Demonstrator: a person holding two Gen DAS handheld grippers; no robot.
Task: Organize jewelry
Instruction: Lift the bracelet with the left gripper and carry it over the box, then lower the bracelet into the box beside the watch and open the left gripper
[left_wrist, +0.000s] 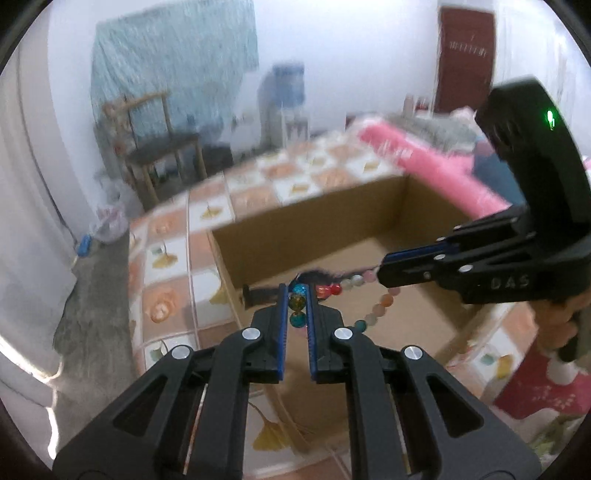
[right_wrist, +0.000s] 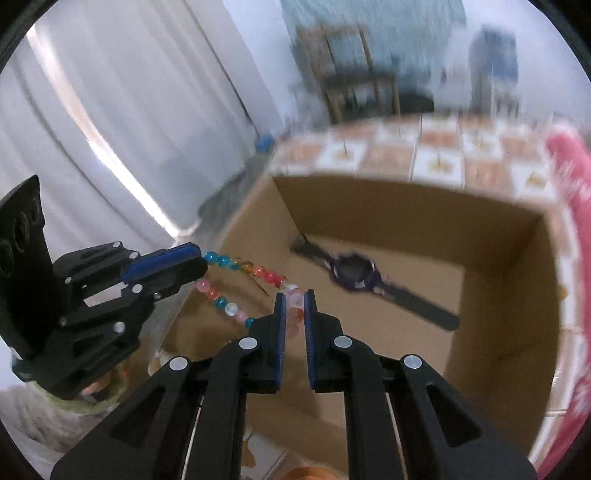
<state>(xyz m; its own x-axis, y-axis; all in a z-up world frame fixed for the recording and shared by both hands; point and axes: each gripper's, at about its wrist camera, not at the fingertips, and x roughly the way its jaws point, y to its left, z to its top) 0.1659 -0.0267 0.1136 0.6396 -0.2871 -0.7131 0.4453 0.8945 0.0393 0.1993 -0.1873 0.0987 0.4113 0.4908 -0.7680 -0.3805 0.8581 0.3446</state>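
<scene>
A string of coloured glass beads (left_wrist: 369, 286) hangs stretched between my two grippers, just above an open cardboard box (left_wrist: 295, 225). My left gripper (left_wrist: 297, 295) is shut on its blue and amber beads. My right gripper (left_wrist: 380, 271) comes in from the right and is shut on the pale pink end. In the right wrist view the bead string (right_wrist: 258, 273) runs from my left gripper (right_wrist: 203, 262) to my right gripper (right_wrist: 294, 297), which pinches pink and white beads. A dark purple wristwatch (right_wrist: 354, 275) lies on the floor of the box (right_wrist: 498, 295).
The box stands on a table with an orange and white tiled cloth (left_wrist: 166, 258). A pink roll (left_wrist: 424, 162) lies behind the box. A wooden chair (left_wrist: 162, 147) and a blue hanging cloth (left_wrist: 173, 66) stand beyond the table, white curtains (right_wrist: 129, 110) to the left.
</scene>
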